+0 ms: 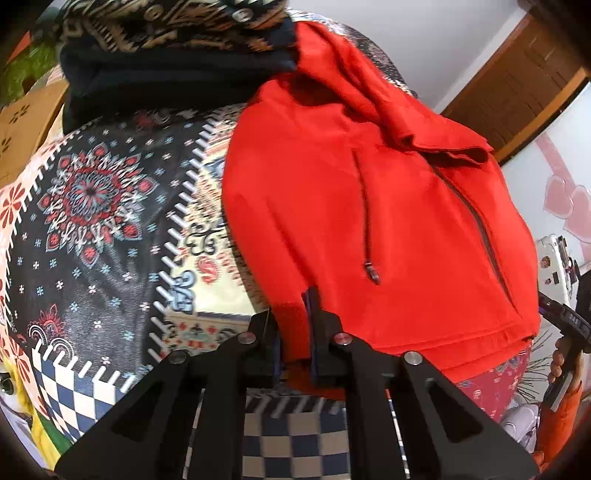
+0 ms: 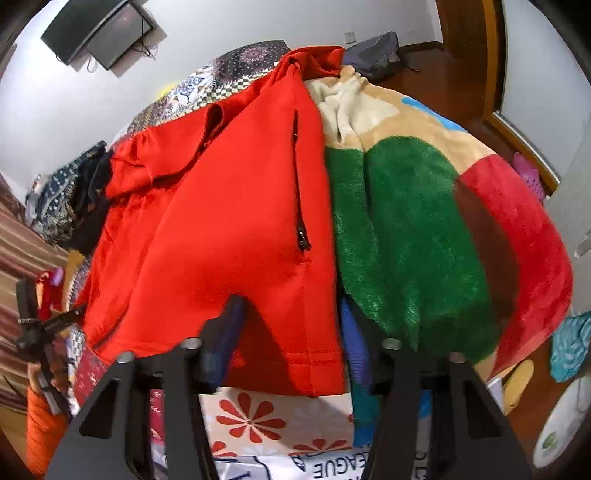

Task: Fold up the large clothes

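A red zip hoodie (image 1: 369, 206) lies spread on a patterned bedspread (image 1: 92, 206), with its drawcord and a pocket zipper showing. My left gripper (image 1: 293, 314) is shut on the near left corner of its ribbed hem, and red cloth is pinched between the pads. In the right wrist view the hoodie (image 2: 229, 221) reaches down to my right gripper (image 2: 291, 325). Its jaws stand apart with the flat right hem corner lying between them, not squeezed. A hand holds the right gripper at the edge of the left wrist view.
Dark folded clothes (image 1: 166, 81) are piled at the far end of the bed. A plush green, red and beige blanket (image 2: 413, 229) lies right beside the hoodie. A wall screen (image 2: 99, 33), a wooden door (image 1: 517, 88) and a backpack (image 2: 376, 55) on the floor are around.
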Tool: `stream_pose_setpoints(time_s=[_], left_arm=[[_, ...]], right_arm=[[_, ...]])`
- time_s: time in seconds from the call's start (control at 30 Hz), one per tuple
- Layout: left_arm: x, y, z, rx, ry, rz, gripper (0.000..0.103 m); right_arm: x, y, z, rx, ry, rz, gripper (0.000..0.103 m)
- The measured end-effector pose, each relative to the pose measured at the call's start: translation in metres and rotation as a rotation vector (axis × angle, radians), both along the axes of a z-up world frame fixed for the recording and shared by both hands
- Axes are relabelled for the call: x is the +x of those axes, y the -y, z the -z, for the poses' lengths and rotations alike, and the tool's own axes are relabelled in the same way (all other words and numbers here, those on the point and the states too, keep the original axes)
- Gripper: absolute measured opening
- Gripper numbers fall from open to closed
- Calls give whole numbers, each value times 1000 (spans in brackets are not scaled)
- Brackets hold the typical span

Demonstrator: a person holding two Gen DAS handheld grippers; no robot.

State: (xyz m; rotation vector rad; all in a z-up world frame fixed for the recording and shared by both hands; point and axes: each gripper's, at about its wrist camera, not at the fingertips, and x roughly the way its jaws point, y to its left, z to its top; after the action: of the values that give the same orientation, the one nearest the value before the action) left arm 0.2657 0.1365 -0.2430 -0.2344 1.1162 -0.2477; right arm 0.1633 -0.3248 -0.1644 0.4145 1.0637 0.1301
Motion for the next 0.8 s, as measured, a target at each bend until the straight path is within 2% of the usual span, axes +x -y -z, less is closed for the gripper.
stream_pose_setpoints(time_s=[0.07,0.23,0.47,0.67,0.8], left_arm=[[1,8,-8,-9,21,10,8],[2,26,-56,-53,142,51,8],[21,49,-122,-54,292,79,7],[55,56,-157,-60,356,52,7],[92,59,-182,-56,403,5,7]], right_arm=[[-3,-3,-7,-53,17,-2,14],[-7,-6,-25,-90,74,3,12],[3,-6,-61,-102,195,-3,11],[50,2,-100,-51,304,-17,11],[96,6,-120,-78,358,-5,11]])
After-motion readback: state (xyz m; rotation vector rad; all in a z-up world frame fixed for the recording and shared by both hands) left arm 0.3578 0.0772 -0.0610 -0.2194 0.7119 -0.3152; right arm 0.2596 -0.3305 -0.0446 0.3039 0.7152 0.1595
